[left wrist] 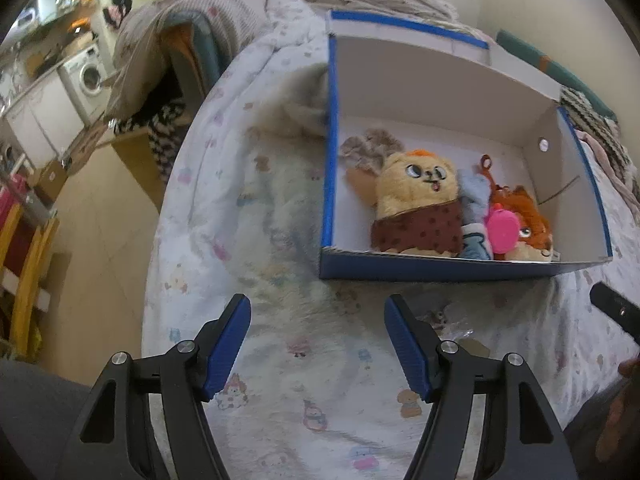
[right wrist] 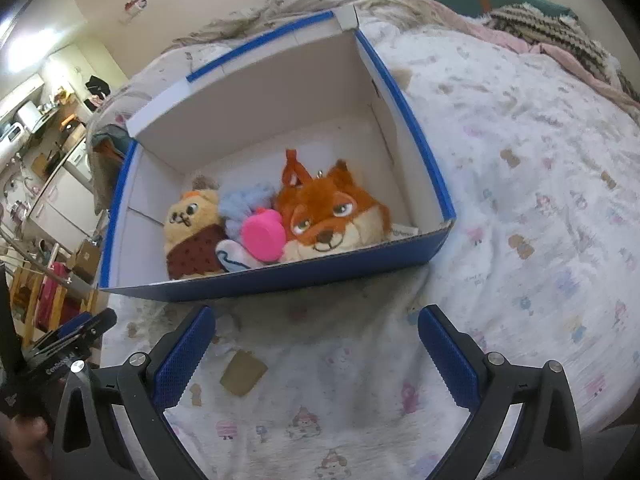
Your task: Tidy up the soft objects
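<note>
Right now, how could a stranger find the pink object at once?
Look on the bed for the blue box with white inside walls. Along its near wall lies a row of soft toys, and the pink object sits between the beige bear and the orange fox. It alone looks smooth and bright pink.

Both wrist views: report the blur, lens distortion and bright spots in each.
Left wrist view: strong fisheye bend with black corners, the blue box rim curves; the bedsheet left of it is smeared soft; the left gripper looks crisp. Right wrist view: same barrel bend; a blown-out light patch upper left; the sheet at right is blurred; the fox plush stays sharp.
</note>
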